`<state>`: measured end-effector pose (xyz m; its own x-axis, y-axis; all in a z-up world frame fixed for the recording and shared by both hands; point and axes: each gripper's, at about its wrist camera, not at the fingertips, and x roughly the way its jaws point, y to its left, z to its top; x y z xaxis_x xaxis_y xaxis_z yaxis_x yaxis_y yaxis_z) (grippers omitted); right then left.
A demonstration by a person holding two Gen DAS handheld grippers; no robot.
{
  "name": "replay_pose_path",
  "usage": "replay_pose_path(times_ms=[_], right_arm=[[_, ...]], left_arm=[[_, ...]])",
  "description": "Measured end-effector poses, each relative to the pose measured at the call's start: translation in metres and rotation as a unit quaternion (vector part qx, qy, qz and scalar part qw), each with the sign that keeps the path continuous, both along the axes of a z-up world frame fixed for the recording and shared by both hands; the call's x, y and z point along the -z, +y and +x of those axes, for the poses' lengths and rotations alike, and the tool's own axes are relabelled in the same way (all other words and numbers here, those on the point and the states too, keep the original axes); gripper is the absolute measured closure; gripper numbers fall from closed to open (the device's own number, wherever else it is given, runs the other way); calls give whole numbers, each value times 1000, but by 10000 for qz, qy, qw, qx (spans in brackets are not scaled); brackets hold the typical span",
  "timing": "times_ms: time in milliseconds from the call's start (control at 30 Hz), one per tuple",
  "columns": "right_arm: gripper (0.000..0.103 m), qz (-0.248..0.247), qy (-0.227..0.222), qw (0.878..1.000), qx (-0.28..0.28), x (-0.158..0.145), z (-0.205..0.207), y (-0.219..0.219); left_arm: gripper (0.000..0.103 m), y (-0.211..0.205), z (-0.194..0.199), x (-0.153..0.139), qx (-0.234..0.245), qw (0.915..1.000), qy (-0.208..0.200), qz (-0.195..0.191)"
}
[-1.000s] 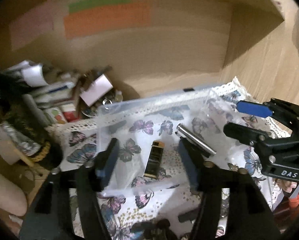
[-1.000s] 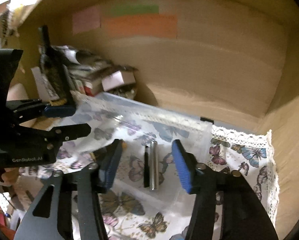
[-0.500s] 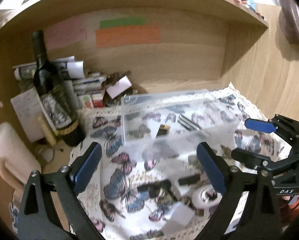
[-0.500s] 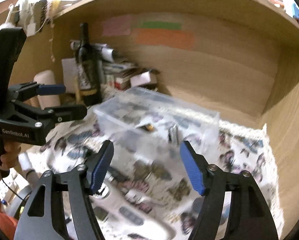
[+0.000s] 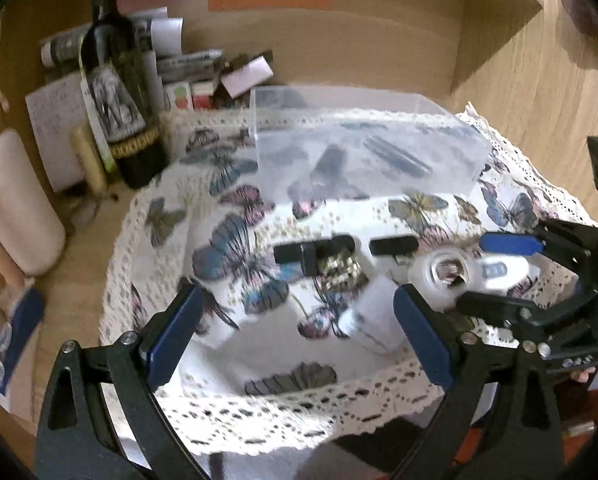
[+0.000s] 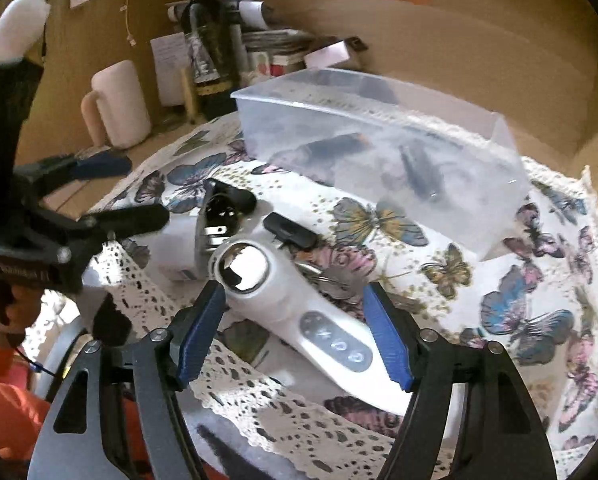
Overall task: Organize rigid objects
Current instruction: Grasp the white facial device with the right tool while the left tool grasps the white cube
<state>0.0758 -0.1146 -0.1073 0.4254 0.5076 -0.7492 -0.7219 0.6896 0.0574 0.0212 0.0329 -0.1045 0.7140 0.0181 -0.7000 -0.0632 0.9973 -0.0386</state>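
Both tools stand wide and hold nothing: our right tool straddles the white wand, its blue pads either side of the body, near it, though we cannot tell if they touch. Our left tool hovers over the cloth, a small white bottle lying just inside its right pad.

The bin sits at the back of the cloth, on the desk, already holding a few dark tubes. Loose things wait in front of it: a black clip, a chrome piece, some keys partly under the wand.

We judge the wand to be the next pick. Its smooth, tapering body could slip or swing if we close near the mirrored head, since the long handle would hang off to one side. Keys lying against it may drag along. The left tool is close by, so the two could collide over the pile. A wine bottle stands at the bin's left; a wide swing could knock it.
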Motion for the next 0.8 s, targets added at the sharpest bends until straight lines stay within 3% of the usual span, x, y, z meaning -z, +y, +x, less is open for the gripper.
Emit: replay_pose_path(times_ms=[133,233,367,433,633,700,800], right_arm=[[39,-73,166,9998,-52,10,6,6],[49,-95,176,9998,-90,11,6,8],[71,-70,198,9996,-189,11,2,9],[73,-55,172,9997,-179,11,1,9],[73,53,87,9999,-48,7,-2,1],[73,94,25,9999,35,4,-3,-3],[73,214,-65,9997,121,-5,-3,-11]], left_arm=[[6,-2,-2,7,54,9999,62,-129],[6,-7,0,11,159,9996,106,-192],[6,-17,3,14,340,9992,114,-184],[8,-21,5,16,386,9989,125,-221],[33,-31,16,25,534,9978,265,-276],[56,-33,19,28,603,9971,332,-322],[56,-34,18,28,600,9975,260,-284]])
